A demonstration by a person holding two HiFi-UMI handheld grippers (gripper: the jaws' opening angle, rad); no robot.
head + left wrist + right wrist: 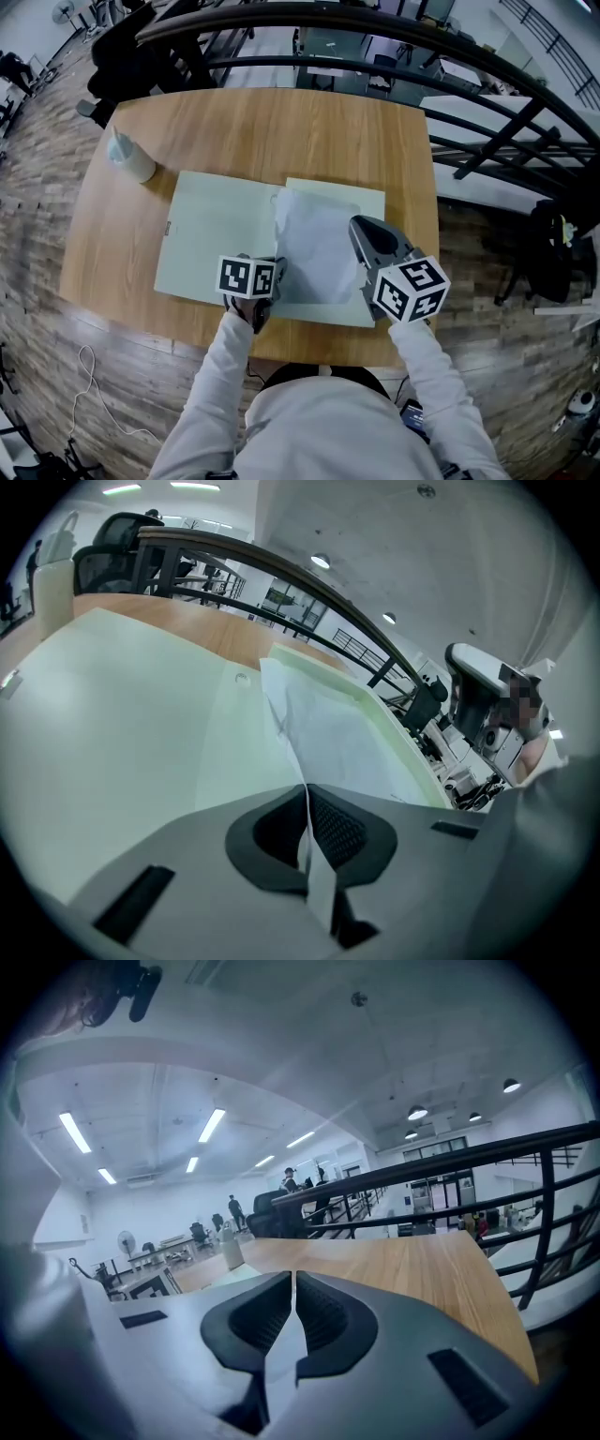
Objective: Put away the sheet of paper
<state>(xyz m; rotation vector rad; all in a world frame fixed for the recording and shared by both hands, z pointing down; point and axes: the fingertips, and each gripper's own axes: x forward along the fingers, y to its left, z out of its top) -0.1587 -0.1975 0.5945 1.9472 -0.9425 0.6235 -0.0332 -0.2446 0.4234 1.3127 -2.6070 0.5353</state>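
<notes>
head view: i see the sheet of paper lying on an open green folder on the wooden desk.
left gripper view: left gripper, jaws clamped on the sheet's edge.
right gripper view: right gripper, jaws together, pinching a pale strip, apparently the sheet.

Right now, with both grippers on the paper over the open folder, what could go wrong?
1. The left gripper and right gripper each pinch a thin edge of the sheet of paper. The sheet bows up between them, so uneven pulls could crease or tear it.
2. The sheet sits slightly askew on the folder, so a corner might stick out when it closes.
3. The folder lies loose near the front edge of the table and might slide.
</notes>
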